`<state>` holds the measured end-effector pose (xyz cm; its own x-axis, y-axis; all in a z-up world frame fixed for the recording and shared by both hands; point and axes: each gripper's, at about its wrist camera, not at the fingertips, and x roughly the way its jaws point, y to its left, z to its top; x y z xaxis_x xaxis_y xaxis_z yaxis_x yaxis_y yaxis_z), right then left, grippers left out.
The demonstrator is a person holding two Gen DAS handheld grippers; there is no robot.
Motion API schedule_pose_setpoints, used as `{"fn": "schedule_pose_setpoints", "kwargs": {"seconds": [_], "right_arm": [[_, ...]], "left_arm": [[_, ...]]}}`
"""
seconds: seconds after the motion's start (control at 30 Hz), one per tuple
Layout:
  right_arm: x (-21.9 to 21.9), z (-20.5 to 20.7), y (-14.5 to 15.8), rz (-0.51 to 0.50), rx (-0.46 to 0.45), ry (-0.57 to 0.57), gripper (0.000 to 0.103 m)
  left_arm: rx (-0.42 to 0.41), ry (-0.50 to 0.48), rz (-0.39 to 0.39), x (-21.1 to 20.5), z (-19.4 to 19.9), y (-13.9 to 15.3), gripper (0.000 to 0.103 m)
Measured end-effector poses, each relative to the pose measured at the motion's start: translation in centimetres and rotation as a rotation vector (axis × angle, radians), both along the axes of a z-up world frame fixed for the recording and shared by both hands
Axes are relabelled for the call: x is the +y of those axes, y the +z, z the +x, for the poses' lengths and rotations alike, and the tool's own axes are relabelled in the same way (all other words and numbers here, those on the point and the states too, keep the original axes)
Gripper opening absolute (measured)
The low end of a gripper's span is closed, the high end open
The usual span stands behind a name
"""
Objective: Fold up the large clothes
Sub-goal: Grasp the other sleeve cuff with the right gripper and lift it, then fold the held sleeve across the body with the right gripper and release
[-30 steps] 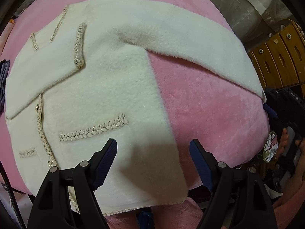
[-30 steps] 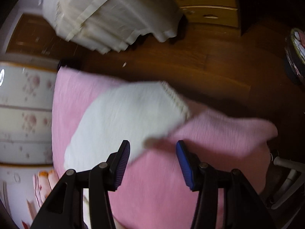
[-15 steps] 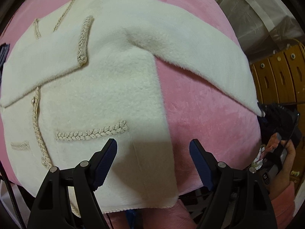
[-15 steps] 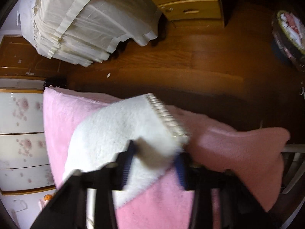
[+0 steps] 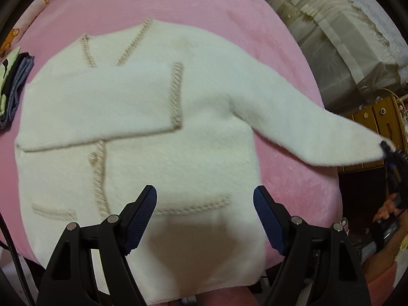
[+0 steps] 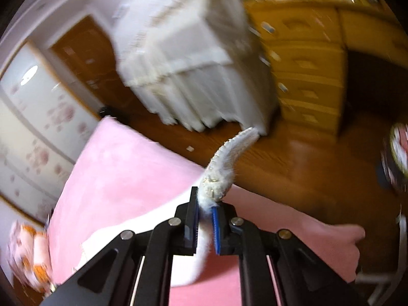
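I have the cream cardigan (image 5: 158,132) lying face-up on the pink blanket (image 5: 178,5), filling the middle of the left wrist view. Its braided beige trim (image 5: 177,94) edges the neckline, the front opening, the pockets and the cuff. One sleeve is folded across the chest, its cuff ending near the centre of the frame. The other sleeve (image 5: 318,132) stretches out to the right edge of the frame, lifted off the blanket.

My left gripper (image 5: 205,219) stands wide at the bottom of that view, above the cardigan's lower hem, with nothing between its blue pads (image 5: 141,216).

My right gripper (image 6: 205,219) has just been closing, and its jaws are now narrow and pinched on the sleeve cuff (image 6: 221,178), which sticks up from between the pads with the trim curling toward the upper centre of the right wrist frame. In the left wrist view that gripper shows small at the far right edge, at the sleeve's tip.

Folded clothes (image 5: 15,86) sit at the left edge of the left wrist view. A yellow wooden drawer unit (image 6: 306,63) stands in the upper right of the right wrist view, which is blurred. I can read no writing, brand or label anywhere.
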<state>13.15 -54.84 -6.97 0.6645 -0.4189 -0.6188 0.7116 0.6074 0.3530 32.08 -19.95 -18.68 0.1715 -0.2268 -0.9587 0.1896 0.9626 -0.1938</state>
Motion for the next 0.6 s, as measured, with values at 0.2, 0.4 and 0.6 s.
{"fn": "schedule_pose_setpoints", "kwargs": {"seconds": [0.2, 0.4, 0.6], "right_arm": [[9.6, 5.1, 4.9, -0.178, -0.076, 0.149, 0.008], [19.9, 10.3, 5.6, -0.254, -0.132, 0.312, 0.008], [29.9, 15.5, 0.7, -0.208, -0.116, 0.492, 0.008]], "left_arm": [[-0.088, -0.048, 0.063, 6.7, 1.6, 2.2, 0.077], [-0.101, -0.014, 0.05, 14.2, 3.9, 2.5, 0.077], [-0.102, 0.068, 0.019, 21.6, 5.9, 1.8, 0.077]]}}
